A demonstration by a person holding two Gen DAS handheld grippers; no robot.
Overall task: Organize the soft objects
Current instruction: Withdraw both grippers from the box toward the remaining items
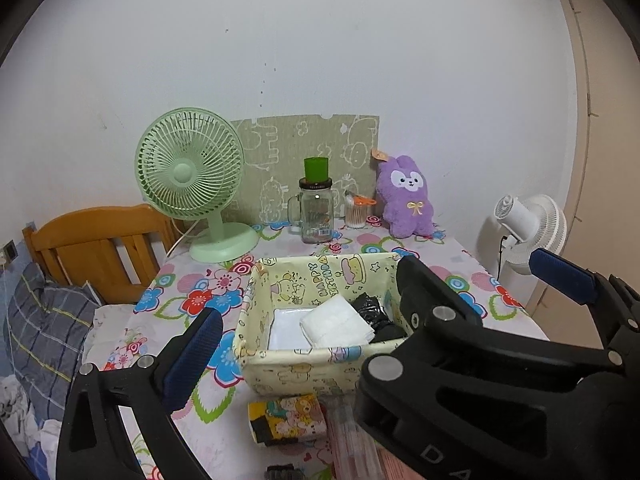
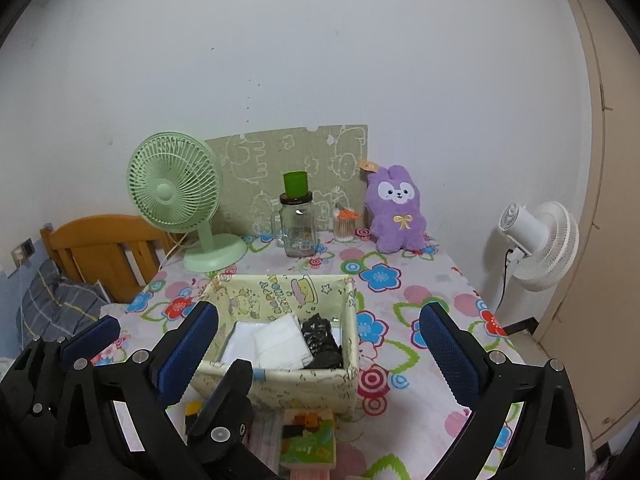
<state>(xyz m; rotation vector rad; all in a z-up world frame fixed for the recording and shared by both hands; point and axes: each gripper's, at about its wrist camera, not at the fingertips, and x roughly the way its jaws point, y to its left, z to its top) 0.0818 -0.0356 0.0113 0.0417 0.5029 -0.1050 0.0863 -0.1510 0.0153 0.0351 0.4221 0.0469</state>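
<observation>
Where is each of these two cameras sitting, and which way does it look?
Left wrist: on the left gripper, facing the fabric basket and wall; its open jaws and the right gripper's show.
Right wrist: on the right gripper, same direction; its open jaws, left gripper alongside.
Shared: basket, green fan, purple plush.

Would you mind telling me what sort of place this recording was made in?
Most likely a bedroom at home. A wooden bed headboard with a grey plaid pillow stands beside a table under a flowered tablecloth, which carries a purple plush rabbit and a green desk fan.
</observation>
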